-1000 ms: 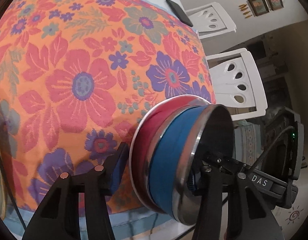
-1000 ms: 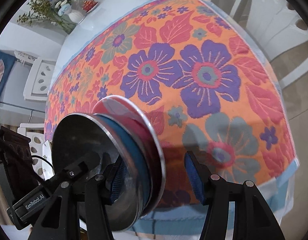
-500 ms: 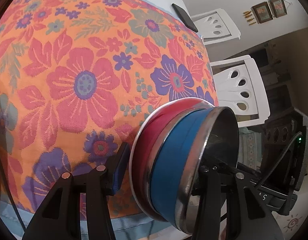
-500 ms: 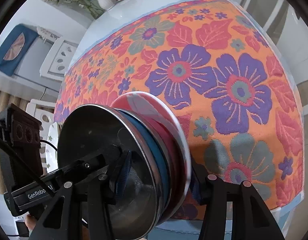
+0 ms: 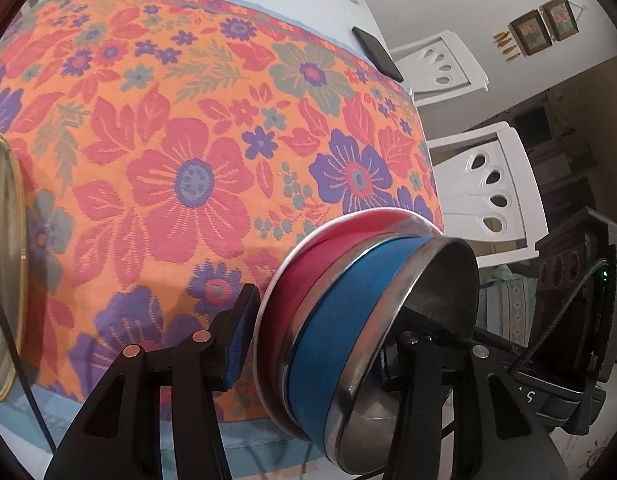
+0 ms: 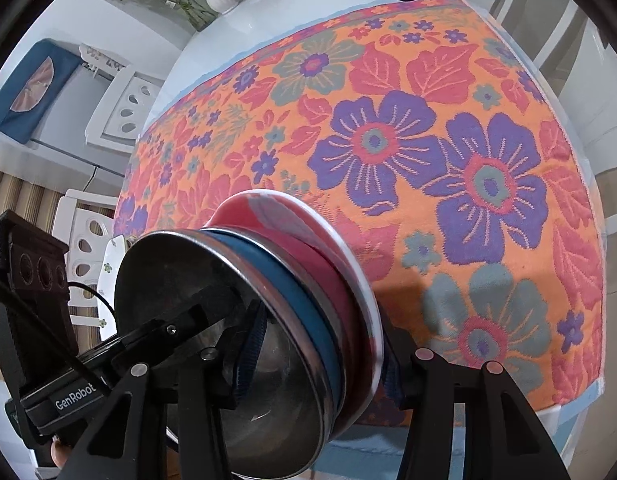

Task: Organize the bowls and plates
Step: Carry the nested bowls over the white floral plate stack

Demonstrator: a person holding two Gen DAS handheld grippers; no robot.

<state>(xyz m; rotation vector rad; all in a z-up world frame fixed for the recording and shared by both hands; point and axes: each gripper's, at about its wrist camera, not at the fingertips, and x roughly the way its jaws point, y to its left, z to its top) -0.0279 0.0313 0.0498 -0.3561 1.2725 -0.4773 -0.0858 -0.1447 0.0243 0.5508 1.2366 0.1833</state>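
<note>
A: Start on the left. What has the left gripper got?

B: The nested stack: a red bowl with a white rim, a blue-sided steel bowl in it, and a bare steel bowl innermost. One pad sits just outside the red bowl's rim and the other finger reaches inside the steel bowl, so its jaws are part closed across the stack's wall, holding it.

A: And the right gripper?

B: The same stack from the opposite side, jaws narrowed on it, having just been closing: one finger inside the bare steel bowl, the other pad behind the red bowl's white rim. The blue-sided bowl is sandwiched between.

A: Where is the stack?

B: In the air, clear of the flowered orange cloth, above the tabletop's near edge. Both hands are equally close; it hangs between them.

A: Which way does it point?

B: Tipped on its side. The axis through the bowls runs roughly level from one gripper to the other, mouths toward the left gripper's outer side in its view, the red base toward the cloth. I'd judge it must be rolled upright before it can be set down.
</note>
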